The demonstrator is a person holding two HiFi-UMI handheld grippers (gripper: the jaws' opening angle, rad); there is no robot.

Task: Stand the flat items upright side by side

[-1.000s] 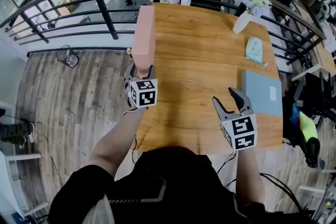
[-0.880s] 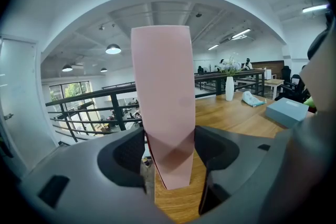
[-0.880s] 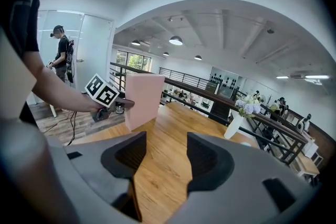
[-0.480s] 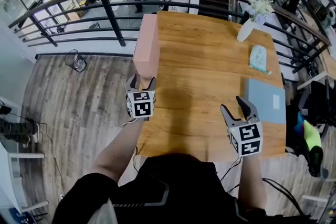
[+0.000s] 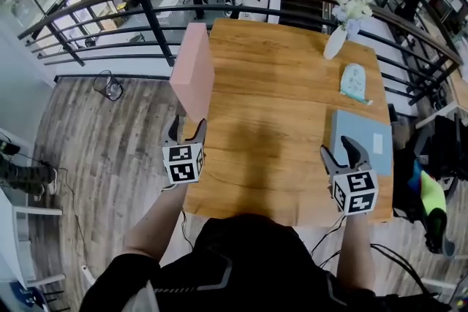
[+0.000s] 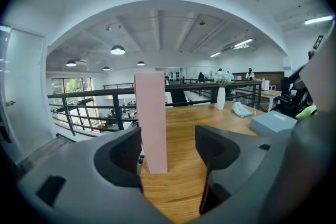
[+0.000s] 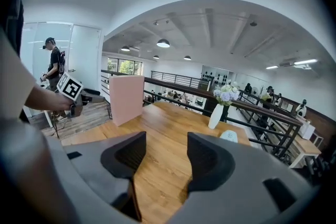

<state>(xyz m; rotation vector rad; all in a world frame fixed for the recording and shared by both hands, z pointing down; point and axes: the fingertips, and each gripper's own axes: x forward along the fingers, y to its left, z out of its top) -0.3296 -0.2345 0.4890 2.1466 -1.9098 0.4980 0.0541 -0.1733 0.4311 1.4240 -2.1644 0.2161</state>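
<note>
Black short-sleeved top; grey left gripper [image 5: 187, 129] and right gripper [image 5: 338, 150], black-and-white marker cubes.

Bottom of head view: your body [image 5: 248, 259] hides part of counter [image 5: 278, 113] near edge. Right of frame: white label [image 5: 378, 144] on grey-blue flat item [image 5: 355, 153] too small to read.

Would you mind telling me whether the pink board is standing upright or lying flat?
Upright: the pink board stands on its lower edge on the table, its faces vertical.

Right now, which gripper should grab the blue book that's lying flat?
The right gripper: open, empty, and next to the blue book. The left gripper is across the table by the standing pink book.
</note>
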